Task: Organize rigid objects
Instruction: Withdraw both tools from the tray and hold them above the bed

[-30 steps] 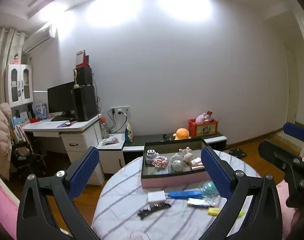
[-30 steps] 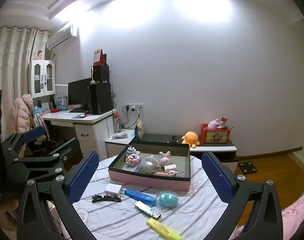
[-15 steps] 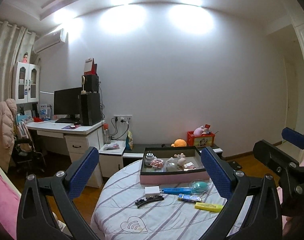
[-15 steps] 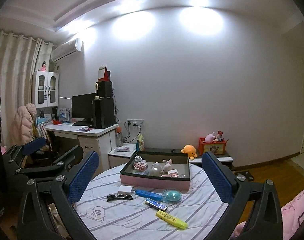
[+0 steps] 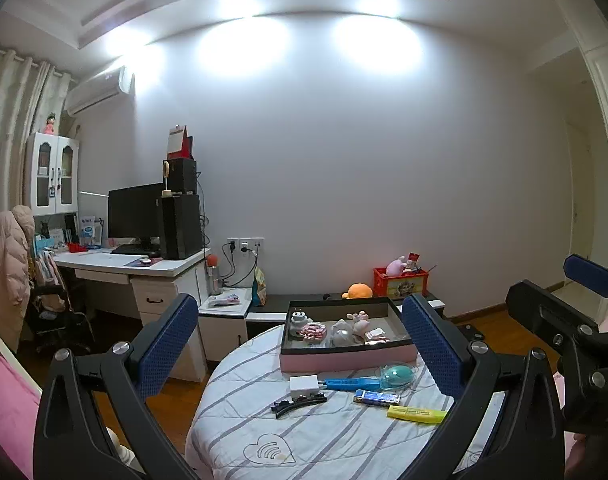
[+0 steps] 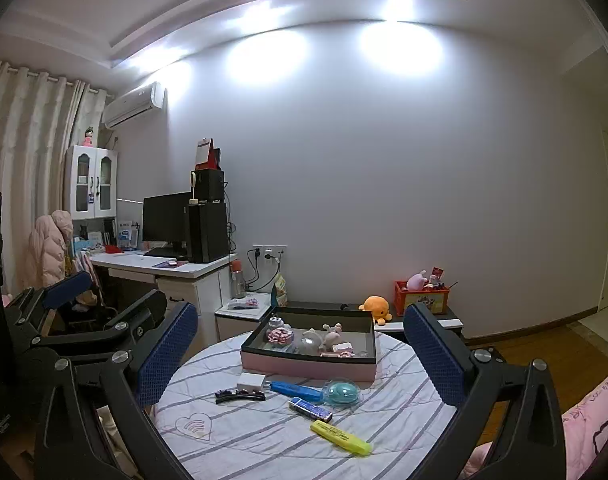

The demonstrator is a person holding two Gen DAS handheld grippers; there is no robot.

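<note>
I've got my left gripper (image 5: 300, 344) and right gripper (image 6: 300, 354) both spread wide, nothing held, above the round table (image 6: 264, 440). Nearest me lies the yellow highlighter (image 6: 341, 437), then the blue eraser (image 6: 310, 408), black hair clip (image 6: 240, 396), teal case (image 6: 341, 392), white charger (image 6: 251, 381). Behind sits the pink tray (image 6: 307, 368) of trinkets.

On the round table (image 6: 232, 444), the tray (image 6: 307, 368) sits at twelve o'clock, the highlighter (image 6: 341, 437) at five, the hair clip (image 6: 240, 396) at nine.
</note>
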